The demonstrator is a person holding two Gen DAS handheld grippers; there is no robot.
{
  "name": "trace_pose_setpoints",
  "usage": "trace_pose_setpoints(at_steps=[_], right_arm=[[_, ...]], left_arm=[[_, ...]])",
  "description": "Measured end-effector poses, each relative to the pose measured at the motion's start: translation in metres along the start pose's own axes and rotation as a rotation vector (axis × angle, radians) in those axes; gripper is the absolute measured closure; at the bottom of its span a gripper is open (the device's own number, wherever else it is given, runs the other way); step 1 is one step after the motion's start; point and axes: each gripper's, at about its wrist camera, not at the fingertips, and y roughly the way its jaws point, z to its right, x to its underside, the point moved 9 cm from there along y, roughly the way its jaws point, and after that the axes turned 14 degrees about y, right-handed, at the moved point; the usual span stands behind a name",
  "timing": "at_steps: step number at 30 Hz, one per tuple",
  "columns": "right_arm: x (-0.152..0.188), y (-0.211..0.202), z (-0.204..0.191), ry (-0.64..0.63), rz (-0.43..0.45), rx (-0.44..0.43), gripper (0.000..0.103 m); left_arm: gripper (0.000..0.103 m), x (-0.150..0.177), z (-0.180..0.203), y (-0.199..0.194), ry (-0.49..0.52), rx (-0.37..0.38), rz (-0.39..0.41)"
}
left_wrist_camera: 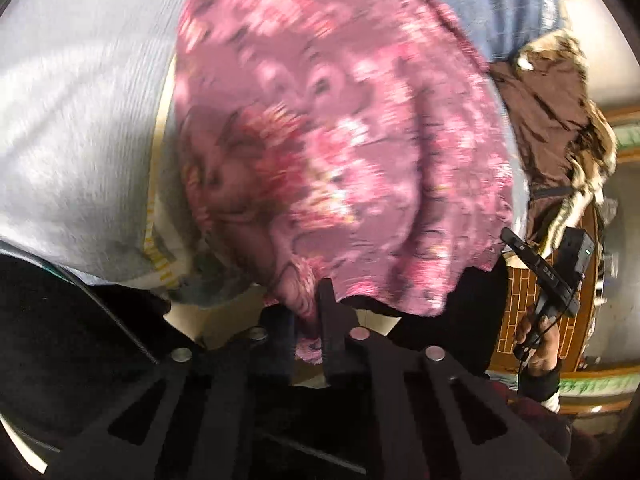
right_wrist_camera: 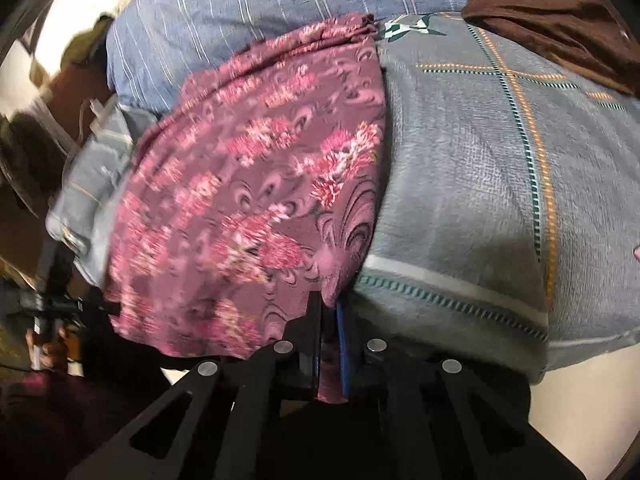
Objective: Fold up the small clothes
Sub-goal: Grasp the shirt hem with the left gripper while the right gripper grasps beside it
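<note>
A pink floral cloth (left_wrist_camera: 340, 140) lies spread over the bedding, blurred in both views. My left gripper (left_wrist_camera: 310, 312) is shut on the cloth's near edge, with a fold of pink fabric pinched between its black fingers. In the right wrist view the same pink floral cloth (right_wrist_camera: 248, 184) reaches from the blue checked pillow down to my right gripper (right_wrist_camera: 330, 312), which is shut on the cloth's near right corner. My right gripper (left_wrist_camera: 544, 276) also shows at the right of the left wrist view, held by a hand.
A grey-blue blanket (right_wrist_camera: 460, 184) with striped lines lies under the cloth. A blue checked pillow (right_wrist_camera: 280, 4) sits behind it. A brown garment (left_wrist_camera: 548, 120) with tan trim lies at the right. A pale grey fabric (left_wrist_camera: 80, 140) fills the left.
</note>
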Motion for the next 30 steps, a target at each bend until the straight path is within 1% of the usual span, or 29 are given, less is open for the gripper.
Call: trace_pose_setpoints(at_steps=[1,2,4,6,7,9,10,11,13,14,16,18,19,21,23,24,26,27,28,30], right_arm=[[0.000,-0.004,0.000,0.011,0.001,-0.019,0.096],[0.001,-0.006,-0.001,0.027,-0.007,-0.038,0.091],[0.004,-0.003,-0.001,0.045,-0.038,-0.062,0.088],[0.007,0.004,0.002,0.053,-0.059,-0.050,0.076],[0.009,0.008,0.003,0.060,-0.067,-0.045,0.074],[0.012,0.016,0.006,0.071,-0.075,-0.035,0.073],[0.011,0.016,0.005,0.068,-0.066,-0.039,0.073],[0.011,0.016,0.004,0.056,-0.060,-0.034,0.076],[0.011,0.015,0.005,0.020,-0.056,-0.001,0.092],[0.011,0.014,0.006,-0.001,-0.053,0.025,0.096],[0.011,0.011,0.005,0.004,-0.054,0.012,0.096],[0.010,0.003,-0.001,0.031,-0.060,-0.050,0.096],[0.009,-0.004,-0.007,0.048,-0.060,-0.092,0.096],[0.005,-0.015,-0.015,0.084,-0.063,-0.166,0.096],[-0.002,-0.026,-0.025,0.118,-0.056,-0.234,0.096],[-0.005,-0.029,-0.027,0.133,-0.051,-0.255,0.097],[-0.014,-0.035,-0.033,0.185,-0.041,-0.340,0.097],[-0.019,-0.038,-0.038,0.203,-0.032,-0.370,0.097],[-0.027,-0.044,-0.044,0.216,-0.015,-0.419,0.097],[-0.039,-0.052,-0.053,0.206,0.017,-0.453,0.097]], left_arm=[[0.097,-0.004,0.007,-0.008,0.028,0.005,0.027],[0.096,-0.007,0.010,-0.011,0.042,0.006,0.040],[0.096,-0.013,0.014,-0.013,0.064,0.014,0.055],[0.096,-0.013,0.011,-0.009,0.061,0.027,0.046],[0.096,-0.014,0.010,-0.005,0.054,0.031,0.034],[0.095,-0.013,0.004,0.004,0.040,0.012,0.005],[0.094,-0.012,0.002,0.008,0.036,0.010,-0.012],[0.093,-0.011,0.001,0.010,0.027,0.013,-0.022],[0.093,-0.008,0.001,0.014,0.018,0.016,-0.027],[0.093,-0.008,0.001,0.014,0.021,0.009,-0.021],[0.096,-0.009,0.005,0.008,0.035,0.008,-0.001],[0.098,-0.011,0.011,-0.001,0.041,0.033,0.022],[0.098,-0.014,0.017,-0.011,0.049,0.059,0.049],[0.098,-0.024,0.026,-0.029,0.065,0.086,0.098],[0.098,-0.036,0.033,-0.046,0.071,0.112,0.150],[0.098,-0.042,0.033,-0.053,0.067,0.124,0.171],[0.098,-0.054,0.033,-0.062,0.052,0.153,0.200],[0.098,-0.059,0.033,-0.063,0.046,0.157,0.208],[0.098,-0.065,0.031,-0.065,0.041,0.156,0.212],[0.098,-0.074,0.029,-0.064,0.035,0.155,0.213]])
